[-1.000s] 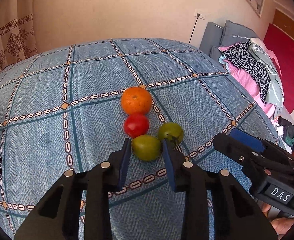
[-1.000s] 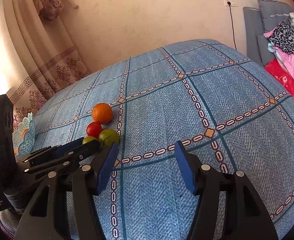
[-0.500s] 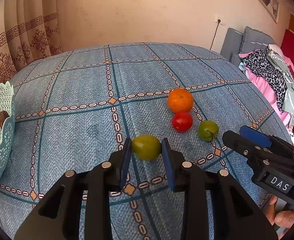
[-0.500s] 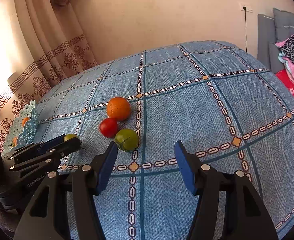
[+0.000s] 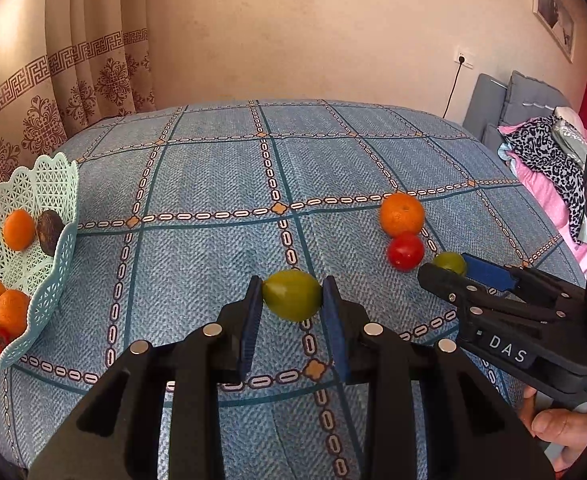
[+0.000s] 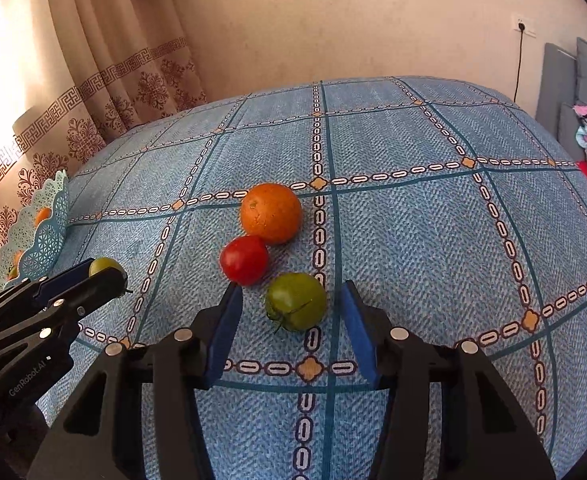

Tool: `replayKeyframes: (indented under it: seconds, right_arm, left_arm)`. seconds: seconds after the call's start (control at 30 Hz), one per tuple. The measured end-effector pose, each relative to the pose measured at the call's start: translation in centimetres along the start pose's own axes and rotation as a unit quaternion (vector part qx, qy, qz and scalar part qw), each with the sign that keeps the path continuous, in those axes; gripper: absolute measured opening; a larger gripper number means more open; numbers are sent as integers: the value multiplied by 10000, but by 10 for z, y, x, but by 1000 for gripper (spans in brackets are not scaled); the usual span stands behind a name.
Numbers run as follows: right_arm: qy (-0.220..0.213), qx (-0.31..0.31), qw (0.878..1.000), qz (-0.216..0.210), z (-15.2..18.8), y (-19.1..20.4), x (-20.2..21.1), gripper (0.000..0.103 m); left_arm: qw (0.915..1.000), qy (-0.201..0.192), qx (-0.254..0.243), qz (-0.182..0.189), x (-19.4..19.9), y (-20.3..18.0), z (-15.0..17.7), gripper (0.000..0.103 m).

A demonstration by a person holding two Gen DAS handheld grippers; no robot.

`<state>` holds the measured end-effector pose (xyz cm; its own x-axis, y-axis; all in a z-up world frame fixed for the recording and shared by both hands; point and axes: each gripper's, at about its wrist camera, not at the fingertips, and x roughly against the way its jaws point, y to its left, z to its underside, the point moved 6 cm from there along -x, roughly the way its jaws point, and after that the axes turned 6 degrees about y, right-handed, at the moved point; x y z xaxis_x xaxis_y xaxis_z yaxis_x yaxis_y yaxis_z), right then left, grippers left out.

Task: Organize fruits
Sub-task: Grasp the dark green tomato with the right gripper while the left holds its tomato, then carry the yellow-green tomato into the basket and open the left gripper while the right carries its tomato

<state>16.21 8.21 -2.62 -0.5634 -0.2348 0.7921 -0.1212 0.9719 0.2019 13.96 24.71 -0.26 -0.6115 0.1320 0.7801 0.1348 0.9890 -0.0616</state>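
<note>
In the left wrist view, the left gripper [image 5: 292, 305] clamps a green tomato [image 5: 292, 294] above the blue checked bedspread [image 5: 213, 184], the mint lattice basket [image 5: 49, 272] at its left edge. In the right wrist view, the right gripper [image 6: 291, 322] stands wide around a second green tomato [image 6: 296, 301], beside a red tomato [image 6: 244, 259] and an orange [image 6: 271, 213].

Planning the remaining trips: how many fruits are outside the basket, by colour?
Orange fruit: 1
Red fruit: 1
Green fruit: 2, held fruit in left tongs, loose fruit between open right tongs
Total: 4
</note>
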Motion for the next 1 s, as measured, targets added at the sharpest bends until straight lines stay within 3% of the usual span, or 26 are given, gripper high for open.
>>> replayKeyframes:
  seconds: [0.3,0.6,1.0]
  right_arm:
    - [-15,-24,10000,-4,0,-4,-2,30]
    - [-141,-73,9998,-76,6,-7,11,30]
    - [-401,148,9989,-209,6,18,39,30]
  left_arm:
    - [10000,5,6,32,0,1,1,31]
    - [10000,-52,32,34,5,1,1,31]
    - [9993,-297,205,-19,30,11,-4,31]
